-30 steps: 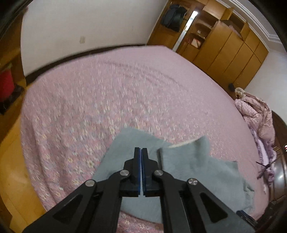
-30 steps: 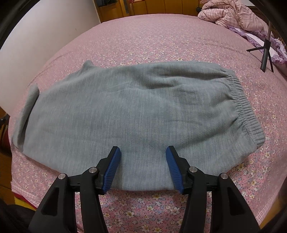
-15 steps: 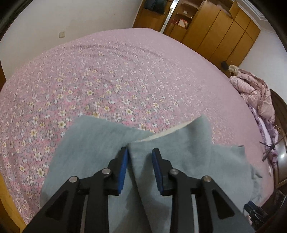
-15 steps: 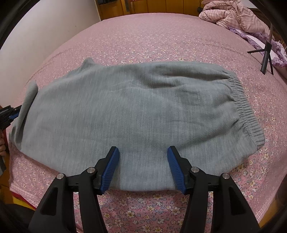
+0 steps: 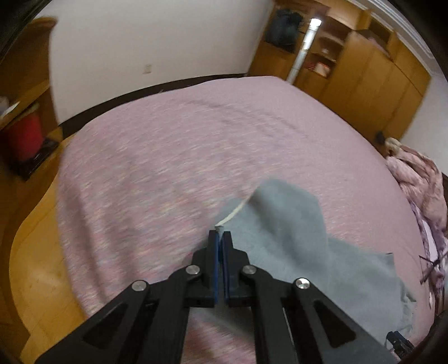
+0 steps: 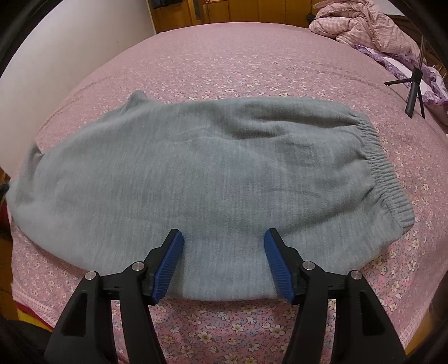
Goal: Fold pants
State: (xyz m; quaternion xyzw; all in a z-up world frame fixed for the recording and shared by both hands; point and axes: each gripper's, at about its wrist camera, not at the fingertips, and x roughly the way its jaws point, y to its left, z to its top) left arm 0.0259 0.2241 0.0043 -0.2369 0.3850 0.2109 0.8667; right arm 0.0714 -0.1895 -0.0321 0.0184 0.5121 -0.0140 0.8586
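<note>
Nearest in the left wrist view: left hand-held gripper (image 5: 220, 238), blue pads pressed almost together, clenched on what looks like the pale hem edge of the pants (image 5: 291, 232), though motion blur leaves the exact bite hard to confirm. Rising from the fingertips up and to the right, a lifted grey flap of the pant leg, its whitish inner edge turned out. Beyond and to the right of that, more grey cloth lying rumpled on the bed (image 5: 196, 134). Farther off, pink floral bedspread smeared by blur; to the left, wooden floor (image 5: 36, 246); at the far right edge, a heaped pink quilt (image 5: 420, 179); behind everything, a white wall and wooden wardrobes (image 5: 372, 72).

Nearest in the right wrist view: right hand-held gripper (image 6: 224, 238), released, blue pads spread wide and hovering at the near folded edge of the pants (image 6: 210, 173), one pad on each side of a stretch of cloth, nothing pinched between them. Ahead of the fingertips, the grey fleece pants spread flat across the bed (image 6: 252, 64), elastic waistband to the right, leg ends to the left, the far-left corner raised. Farther right, a small black tripod (image 6: 414, 89) standing on the bedspread. At the far right, the crumpled pink quilt (image 6: 361, 25).
</note>
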